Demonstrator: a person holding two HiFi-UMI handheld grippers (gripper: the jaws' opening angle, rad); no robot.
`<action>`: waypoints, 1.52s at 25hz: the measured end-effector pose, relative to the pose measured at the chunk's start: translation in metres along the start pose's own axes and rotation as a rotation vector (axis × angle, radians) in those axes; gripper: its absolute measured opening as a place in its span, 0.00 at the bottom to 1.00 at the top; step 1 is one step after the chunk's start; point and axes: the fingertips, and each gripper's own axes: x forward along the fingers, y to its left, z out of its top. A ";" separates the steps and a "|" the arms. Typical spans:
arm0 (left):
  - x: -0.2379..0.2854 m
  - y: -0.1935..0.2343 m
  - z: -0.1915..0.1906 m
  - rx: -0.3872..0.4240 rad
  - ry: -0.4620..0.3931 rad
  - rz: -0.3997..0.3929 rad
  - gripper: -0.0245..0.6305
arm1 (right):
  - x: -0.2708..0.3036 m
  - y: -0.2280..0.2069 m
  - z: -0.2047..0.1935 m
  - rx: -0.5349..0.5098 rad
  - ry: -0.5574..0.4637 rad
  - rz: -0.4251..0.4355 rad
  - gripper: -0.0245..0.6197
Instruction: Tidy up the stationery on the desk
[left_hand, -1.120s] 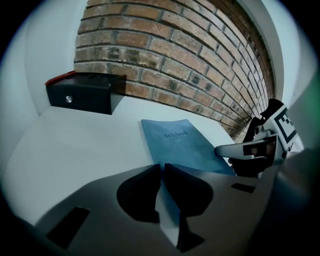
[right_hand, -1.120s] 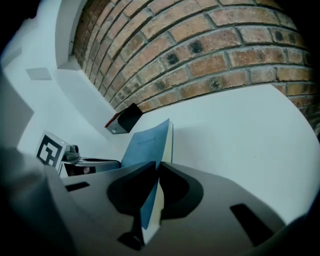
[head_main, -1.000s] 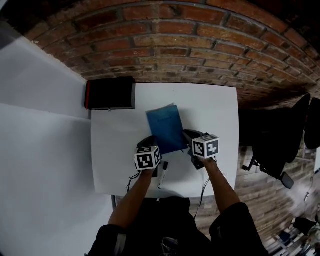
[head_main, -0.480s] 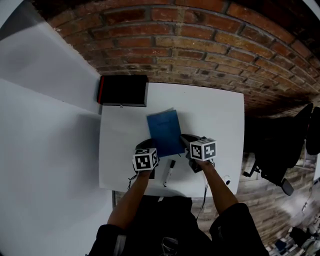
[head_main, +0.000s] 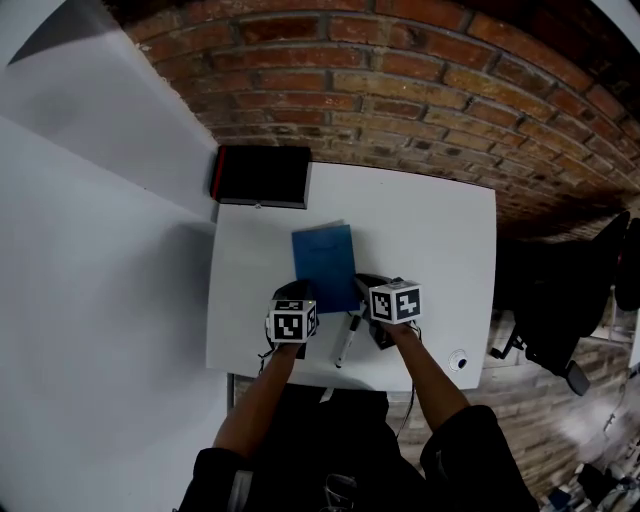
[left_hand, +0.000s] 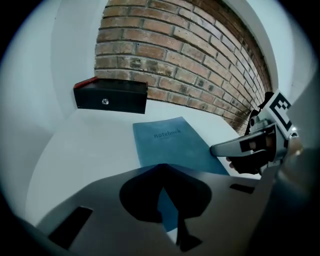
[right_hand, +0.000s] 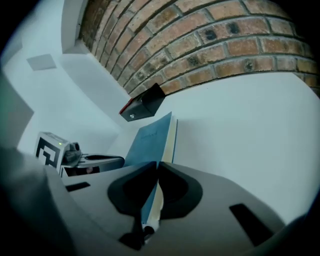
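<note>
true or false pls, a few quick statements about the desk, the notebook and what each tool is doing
1. The blue notebook is closed, cover up, on the white desk. True.
2. The black box sits at the desk's near edge, by the person. False: it is at the far left corner, next to the brick wall.
3. The right tool has its jaws closed on the notebook's edge. True.
4. The left tool is holding the marker. False: its jaws are shut with nothing between them, and the marker lies on the desk between the two tools.
</note>
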 end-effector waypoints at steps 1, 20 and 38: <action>-0.002 0.006 -0.002 0.005 -0.004 0.021 0.06 | 0.000 0.000 -0.001 -0.003 0.001 -0.007 0.09; 0.001 0.018 -0.016 -0.202 -0.025 -0.044 0.20 | 0.012 -0.008 -0.016 0.025 0.023 -0.064 0.15; -0.012 0.041 -0.023 -0.148 -0.009 -0.075 0.16 | 0.015 0.019 -0.037 0.115 0.089 -0.019 0.11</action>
